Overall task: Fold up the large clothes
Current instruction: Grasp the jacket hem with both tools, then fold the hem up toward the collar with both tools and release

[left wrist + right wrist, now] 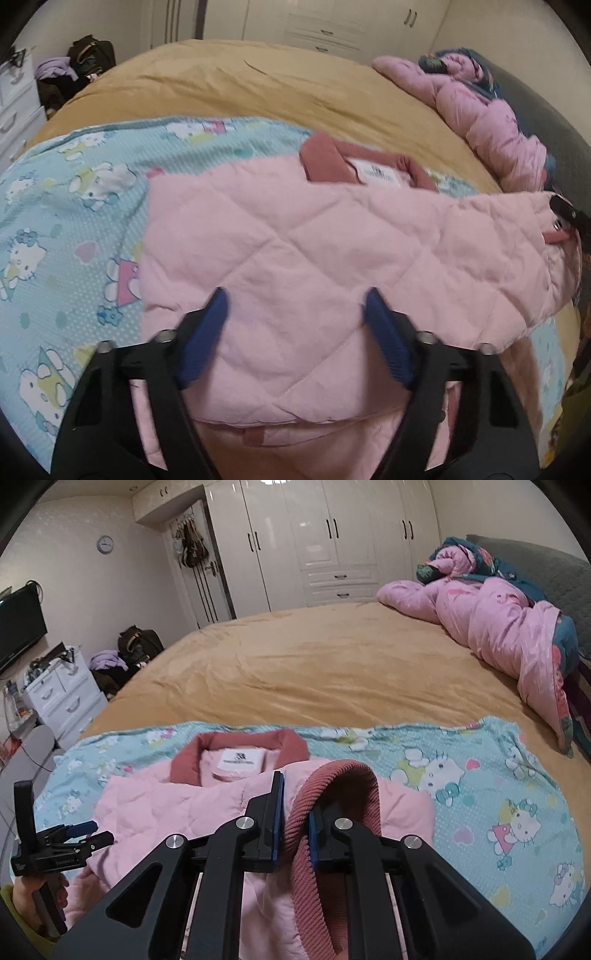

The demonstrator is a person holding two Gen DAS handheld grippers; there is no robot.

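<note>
A pale pink quilted jacket (314, 236) lies spread on a light-blue cartoon-cat sheet (74, 206), its dark pink collar (251, 746) and white label facing up. My left gripper (297, 301) hovers open over the jacket's lower body, with fabric under the blue pads but not pinched. It also shows at the left edge of the right wrist view as the left gripper (94, 832), held by a hand. My right gripper (297, 806) is shut on the jacket's ribbed dark pink cuff (343, 775), which loops over its right finger. That sleeve is lifted off the sheet. In the left wrist view the right gripper (567, 214) appears at the right edge.
The sheet lies on a bed with a tan cover (314, 664). A bunched pink duvet (498, 627) rests by the grey headboard at the right. White wardrobes (332, 542) stand behind; white drawers (62, 698), a TV (18, 627) and dark bags (136, 642) are at the left.
</note>
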